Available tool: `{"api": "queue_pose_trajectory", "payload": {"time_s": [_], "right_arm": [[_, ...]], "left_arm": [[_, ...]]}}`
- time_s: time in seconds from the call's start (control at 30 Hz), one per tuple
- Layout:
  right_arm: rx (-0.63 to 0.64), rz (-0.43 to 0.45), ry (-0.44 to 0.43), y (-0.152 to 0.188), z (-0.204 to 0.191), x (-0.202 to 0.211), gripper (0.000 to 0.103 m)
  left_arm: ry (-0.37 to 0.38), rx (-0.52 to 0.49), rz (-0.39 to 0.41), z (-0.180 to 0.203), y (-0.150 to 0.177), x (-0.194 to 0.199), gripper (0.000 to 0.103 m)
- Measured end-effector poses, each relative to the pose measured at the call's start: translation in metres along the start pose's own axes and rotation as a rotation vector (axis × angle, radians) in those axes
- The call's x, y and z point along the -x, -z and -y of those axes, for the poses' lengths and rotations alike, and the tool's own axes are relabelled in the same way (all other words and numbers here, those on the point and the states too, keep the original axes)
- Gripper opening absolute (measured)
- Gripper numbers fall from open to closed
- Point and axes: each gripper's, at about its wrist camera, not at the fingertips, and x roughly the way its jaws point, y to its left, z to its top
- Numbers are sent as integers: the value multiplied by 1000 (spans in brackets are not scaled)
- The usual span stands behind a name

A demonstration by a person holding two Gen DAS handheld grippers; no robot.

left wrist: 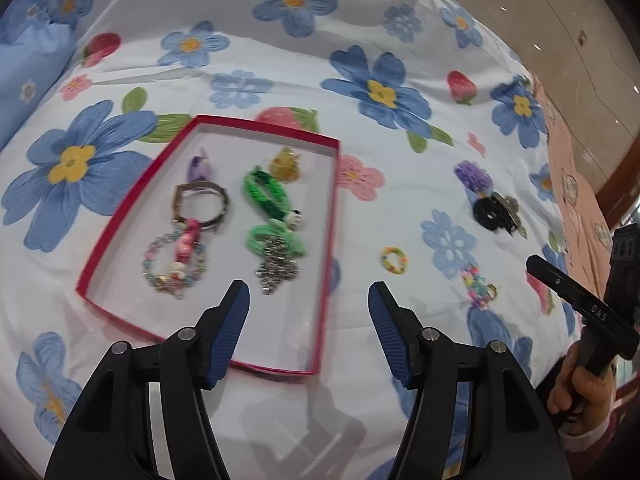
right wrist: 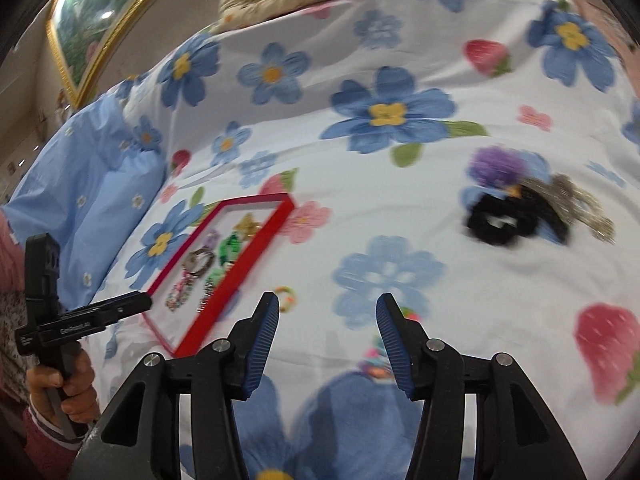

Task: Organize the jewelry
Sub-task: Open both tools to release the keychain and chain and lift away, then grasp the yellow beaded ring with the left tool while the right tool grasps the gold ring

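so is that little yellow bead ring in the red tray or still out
Out. The yellow bead ring lies on the flowered bedsheet, right of the red tray, apart from its rim.

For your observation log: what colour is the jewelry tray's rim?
Red rim, clearest in the left wrist view.

Bright, even light; motion-blurred fisheye

Black grippers, ribbed blue fingers (left wrist: 228, 332), silver screws, seemingly pink sleeves.
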Motion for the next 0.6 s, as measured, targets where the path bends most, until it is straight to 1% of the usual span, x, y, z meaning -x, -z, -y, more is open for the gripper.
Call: {"api": "queue_pose_trajectory", "payload": {"time_s": [0.1, 0.3, 0.47, 0.6], "right_arm": [[-31, 4, 24, 8, 18, 11, 53], [-69, 8, 55, 24, 40, 26, 53], [-80, 5, 67, 31, 48, 29, 53], [-60, -6, 77, 33, 47, 25, 53]], "left_arm": [[14, -24, -11, 14, 2, -4, 61], [35, -90, -39, 44, 8, -16, 61], [42, -125, -61, 60, 13, -23, 61], [36, -155, -76, 70, 14, -32, 61]]}}
